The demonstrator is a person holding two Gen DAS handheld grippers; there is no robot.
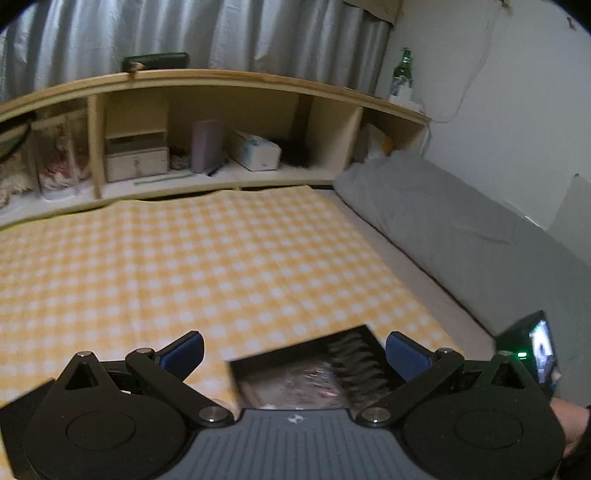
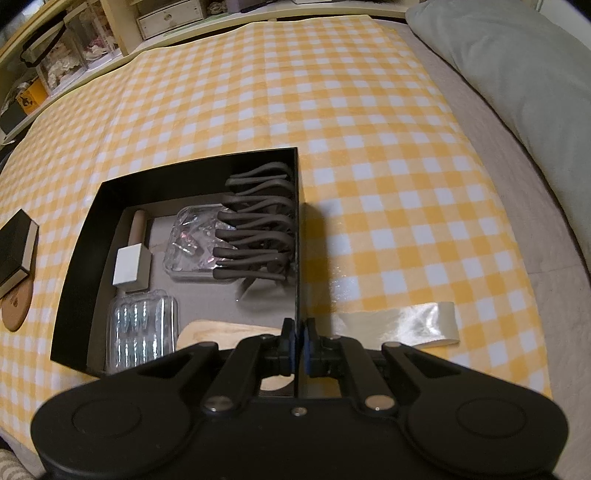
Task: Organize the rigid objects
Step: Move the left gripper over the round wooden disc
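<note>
1. You are facing a low wooden shelf [image 1: 221, 79] running along the far side, with grey curtains [image 1: 184, 33] hanging behind it.
2. You are seeing a green bottle [image 1: 403, 70] standing on the shelf's right end, and a dark case [image 1: 157, 61] lying on its top further left.
3. Small drawers [image 1: 136, 157], a tissue box [image 1: 255, 149] and clear bins [image 1: 61, 151] are sitting in its compartments.
4. A yellow checked cloth [image 1: 221, 258] is covering the flat surface before you.
5. A grey pillow [image 1: 443, 221] is lying along the white wall [image 1: 517, 92] on the right, where a thin cord [image 1: 476, 77] is hanging.
6. Soft, dim light is filling the room.
</note>
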